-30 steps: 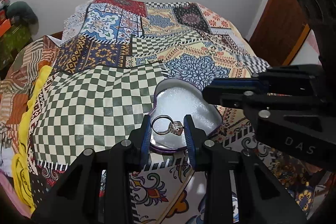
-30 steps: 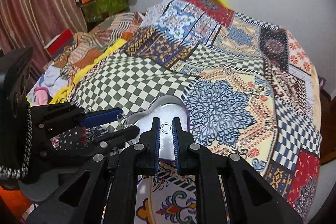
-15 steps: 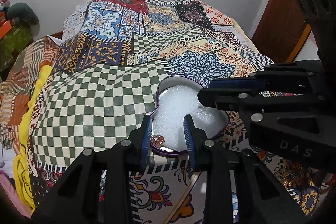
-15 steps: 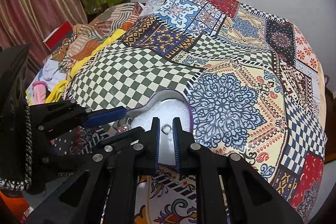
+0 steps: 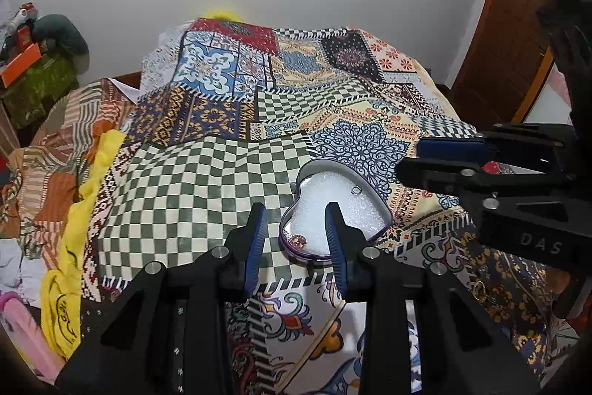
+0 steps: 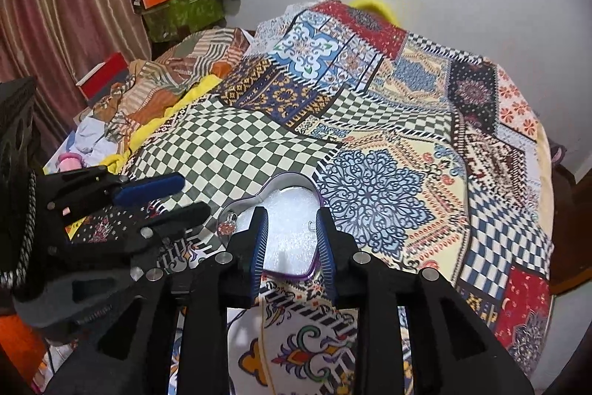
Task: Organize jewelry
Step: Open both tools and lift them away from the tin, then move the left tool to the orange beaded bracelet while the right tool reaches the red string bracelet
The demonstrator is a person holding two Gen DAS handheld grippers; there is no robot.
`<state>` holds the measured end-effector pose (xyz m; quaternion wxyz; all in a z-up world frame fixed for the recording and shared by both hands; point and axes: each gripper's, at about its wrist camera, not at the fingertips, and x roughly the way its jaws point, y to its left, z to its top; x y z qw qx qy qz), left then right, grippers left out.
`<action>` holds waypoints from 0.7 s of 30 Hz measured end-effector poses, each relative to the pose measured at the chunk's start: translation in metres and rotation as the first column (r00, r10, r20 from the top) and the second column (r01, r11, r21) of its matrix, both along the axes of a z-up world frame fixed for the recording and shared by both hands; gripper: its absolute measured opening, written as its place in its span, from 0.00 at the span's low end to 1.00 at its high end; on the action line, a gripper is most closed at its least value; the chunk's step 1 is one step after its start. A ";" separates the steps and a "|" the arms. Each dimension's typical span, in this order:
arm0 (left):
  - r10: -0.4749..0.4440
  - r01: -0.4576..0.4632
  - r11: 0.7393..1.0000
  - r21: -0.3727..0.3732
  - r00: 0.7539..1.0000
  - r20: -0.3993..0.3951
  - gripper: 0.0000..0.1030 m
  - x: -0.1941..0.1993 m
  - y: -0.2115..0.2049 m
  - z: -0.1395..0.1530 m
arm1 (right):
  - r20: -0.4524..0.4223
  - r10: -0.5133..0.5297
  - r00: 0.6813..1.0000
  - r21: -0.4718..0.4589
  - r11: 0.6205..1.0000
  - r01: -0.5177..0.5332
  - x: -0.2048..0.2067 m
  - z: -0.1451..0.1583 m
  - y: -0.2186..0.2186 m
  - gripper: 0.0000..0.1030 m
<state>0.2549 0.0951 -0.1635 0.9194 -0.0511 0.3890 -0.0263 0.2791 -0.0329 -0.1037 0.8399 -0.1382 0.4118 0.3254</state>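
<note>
Over the heart-shaped tin (image 5: 381,210) on the bed, both grippers are hanging empty after drop-offs: left gripper (image 5: 296,243) fingers parted above the gem ring (image 5: 298,240) at the tin's 7 o'clock, right gripper (image 6: 290,239) fingers opening beside the small ring (image 5: 356,189); next, fetching more jewelry.

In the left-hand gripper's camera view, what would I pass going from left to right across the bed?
Yellow cloth → green checkered patch → pink-stone ring in the heart-shaped tin → small silver ring → right gripper, empty, jaws opening.

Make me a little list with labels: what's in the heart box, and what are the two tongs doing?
box: heart-shaped tin, white foam inside, on the patchwork bedspread
in box: pink-stone ring near the tip; small silver ring on the foam
left tongs: open, empty, above the tin
right tongs: opening, nothing between them
</note>
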 end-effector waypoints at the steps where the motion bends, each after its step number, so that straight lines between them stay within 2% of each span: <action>1: 0.003 -0.003 1.000 -0.001 1.000 0.003 0.31 -0.003 0.000 0.003 | 0.012 -0.004 1.000 0.004 1.000 0.004 -0.004 0.003 -0.003 0.27; 4: 0.001 -0.001 1.000 0.004 1.000 0.013 0.33 -0.013 -0.002 0.009 | 0.036 -0.018 0.999 0.019 1.000 0.017 -0.012 0.011 -0.011 0.37; 6: -0.001 0.001 1.000 0.012 1.000 0.021 0.35 -0.021 -0.005 0.012 | 0.055 -0.033 0.998 0.031 0.999 0.031 -0.020 0.015 -0.019 0.41; 21: -0.057 0.056 0.998 -0.015 0.998 -0.009 0.37 -0.071 -0.034 0.008 | 0.071 -0.170 0.983 0.094 0.982 0.163 -0.065 0.018 -0.090 0.41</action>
